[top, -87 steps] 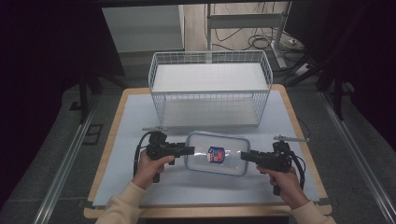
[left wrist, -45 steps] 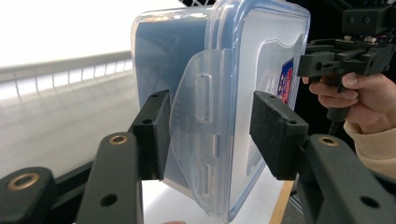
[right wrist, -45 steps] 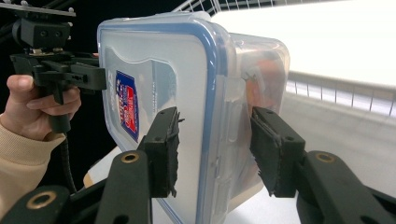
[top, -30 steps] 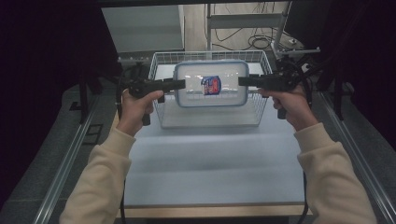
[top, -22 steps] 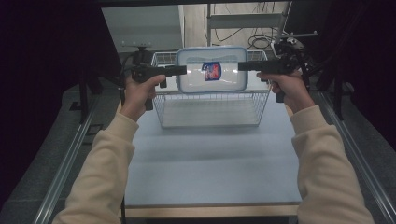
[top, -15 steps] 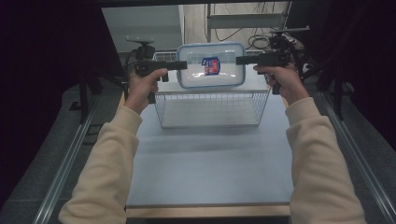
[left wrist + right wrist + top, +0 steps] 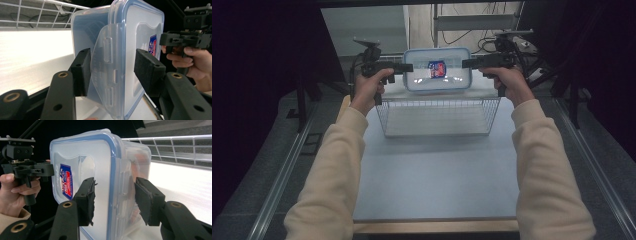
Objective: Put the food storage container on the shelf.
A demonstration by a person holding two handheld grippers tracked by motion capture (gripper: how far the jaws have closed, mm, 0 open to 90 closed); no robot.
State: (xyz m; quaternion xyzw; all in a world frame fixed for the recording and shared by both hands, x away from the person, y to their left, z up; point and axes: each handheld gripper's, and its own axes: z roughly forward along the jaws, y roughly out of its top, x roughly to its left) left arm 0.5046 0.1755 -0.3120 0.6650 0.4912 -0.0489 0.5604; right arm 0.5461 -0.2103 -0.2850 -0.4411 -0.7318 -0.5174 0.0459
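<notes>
Nearest the person, the pale blue-grey tabletop (image 7: 437, 175) lies bare, and the cream sleeves (image 7: 337, 165) reach forward over it. Beyond, toward the far edge of the table, stands the white wire basket (image 7: 437, 116). Above its far rim, clear of the wires, hangs the clear plastic food container with a blue-rimmed lid and a red-and-blue label (image 7: 438, 69), tipped on edge so the lid faces the high camera. The left gripper (image 7: 110, 67) straddles the container's left end at the lid latch: one pad presses the body, while the lid-side pad appears to stand a little off. The right gripper (image 7: 115, 195) spans the opposite end, its pads (image 7: 88, 197) close on lid and body; whether it truly pinches cannot be told. With such loose-looking holds on smooth plastic, the container could slip, twist between the pads, or catch the basket rim if lowered unevenly.
</notes>
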